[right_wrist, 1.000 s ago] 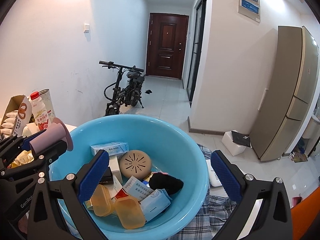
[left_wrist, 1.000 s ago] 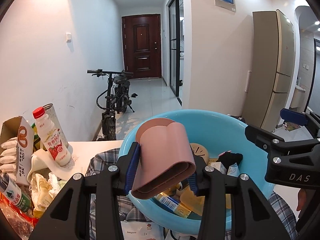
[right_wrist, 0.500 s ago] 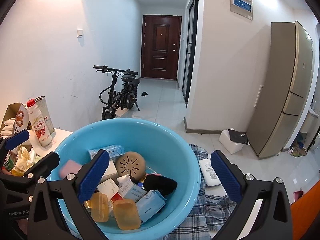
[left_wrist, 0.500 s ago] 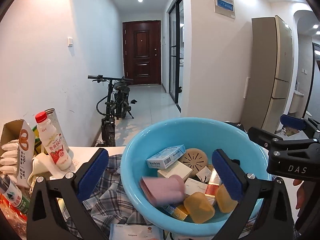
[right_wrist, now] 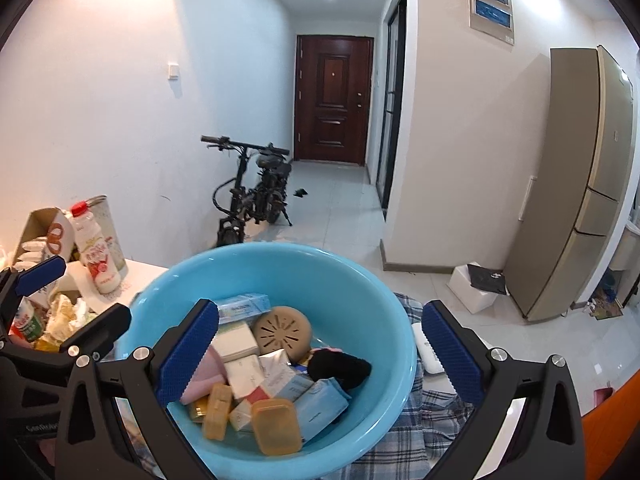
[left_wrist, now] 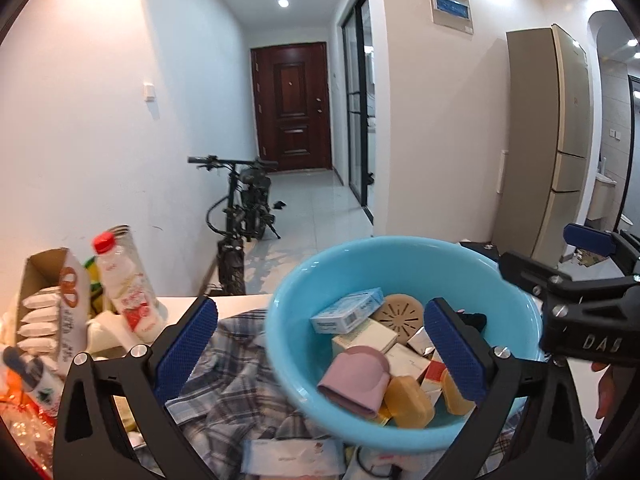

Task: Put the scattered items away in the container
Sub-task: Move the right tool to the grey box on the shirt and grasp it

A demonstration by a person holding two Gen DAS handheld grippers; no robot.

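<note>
room: hallway is running back to a dark door, with a bicycle (left_wrist: 240, 216) leaning on the wall behind the basin.
surface: checked cloth (left_wrist: 228, 364) is lying under the basin.
basin (left_wrist: 304, 312): it is sitting central, acting as the container.
pink case (left_wrist: 354, 376): it is lying inside the basin's near left side, already tidied.
left gripper (left_wrist: 320, 354): it is hanging empty at the basin's near rim, jaws spread wide.
right gripper (right_wrist: 320, 354): it is hovering over the basin's near rim, jaws gaping wide, gripping nothing.
leftovers: white pack (right_wrist: 428, 348) is lying just right of the basin; milk bottle (left_wrist: 124, 284) is standing left of it.
</note>
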